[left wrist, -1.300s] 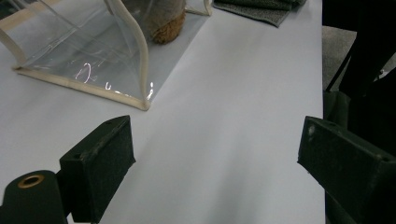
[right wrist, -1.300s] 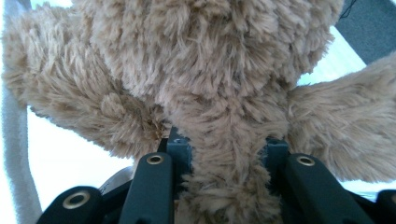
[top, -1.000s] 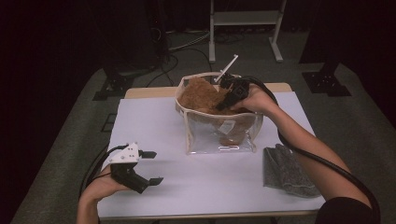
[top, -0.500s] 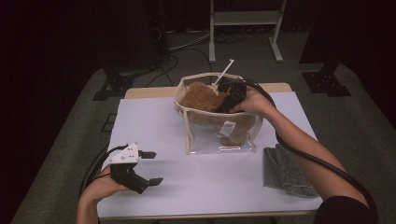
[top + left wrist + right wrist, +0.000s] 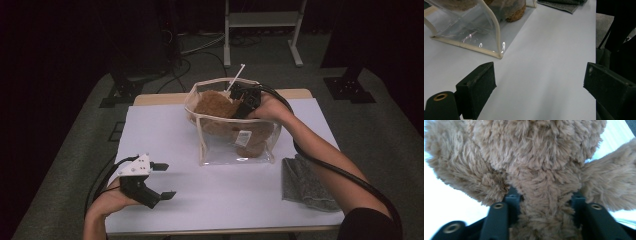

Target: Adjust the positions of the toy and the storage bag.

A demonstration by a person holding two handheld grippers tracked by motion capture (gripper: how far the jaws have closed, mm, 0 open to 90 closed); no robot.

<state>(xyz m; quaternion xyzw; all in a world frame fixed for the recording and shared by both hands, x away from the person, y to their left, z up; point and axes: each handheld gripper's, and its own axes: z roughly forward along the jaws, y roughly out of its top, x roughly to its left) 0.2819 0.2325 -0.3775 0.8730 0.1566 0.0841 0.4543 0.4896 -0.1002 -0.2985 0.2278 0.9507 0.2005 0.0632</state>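
We have the plush bear [image 5: 220, 107] sitting in the clear bag [image 5: 235, 145] at the far middle of the table [image 5: 240, 200]. Our right gripper [image 5: 239, 102] has just been opening its jaws, with the bear's fur between them; whether the pads still press we cannot tell. We should ease off slowly and lift straight up clear of the bag's rim. Our left gripper [image 5: 162, 180] rests open at the near left, well apart from the bag; a grey cloth [image 5: 305, 182] lies right.
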